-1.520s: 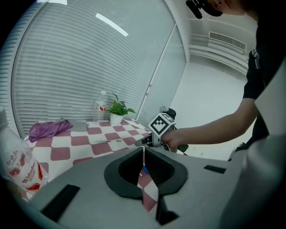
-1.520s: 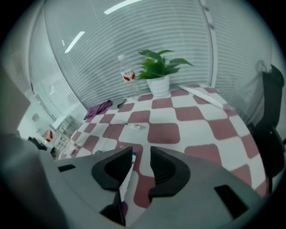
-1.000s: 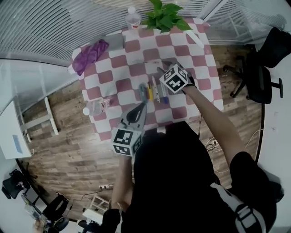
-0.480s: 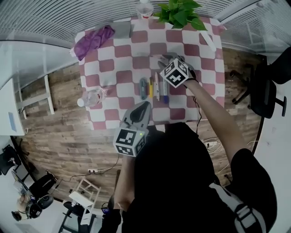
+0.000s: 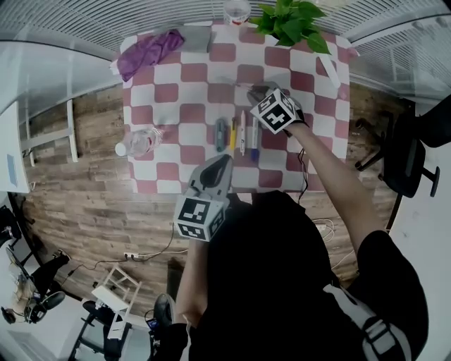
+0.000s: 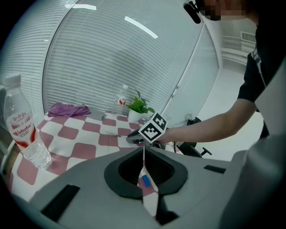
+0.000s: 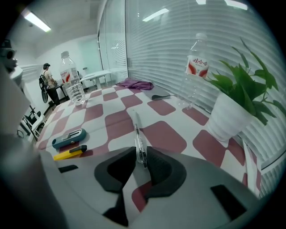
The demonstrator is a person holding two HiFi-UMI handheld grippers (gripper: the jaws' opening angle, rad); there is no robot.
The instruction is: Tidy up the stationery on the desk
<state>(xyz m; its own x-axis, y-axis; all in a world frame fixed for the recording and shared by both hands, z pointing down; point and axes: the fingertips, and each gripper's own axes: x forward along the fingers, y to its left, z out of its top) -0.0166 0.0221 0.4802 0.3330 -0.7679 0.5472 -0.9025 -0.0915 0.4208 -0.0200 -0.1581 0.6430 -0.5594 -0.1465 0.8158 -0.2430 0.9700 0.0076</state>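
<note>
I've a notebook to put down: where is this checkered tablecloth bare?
The left half is bare: the squares bordered by the crumpled purple cloth, the clear plastic water bottle and the teal plastic tool. The middle is crowded with a row of pens beside that tool.

In the right gripper view the right tool [image 7: 140, 156] has just been closing its jaws on a clear pen [image 7: 137, 134], and they hide the pen's near end at 6 o'clock. A person [image 7: 46, 78] far away at 10 o'clock is too small to make out. In the left gripper view, only a small blue piece [image 6: 145, 180] shows through the slit of the left tool [image 6: 144, 167]; what it is I cannot tell. In the head view the top edge cuts off a bottle [image 5: 237, 10] at 12 o'clock. The person's dark body [image 5: 275, 282] covers part of the table [image 5: 176, 77] edge at 6 o'clock.
</note>
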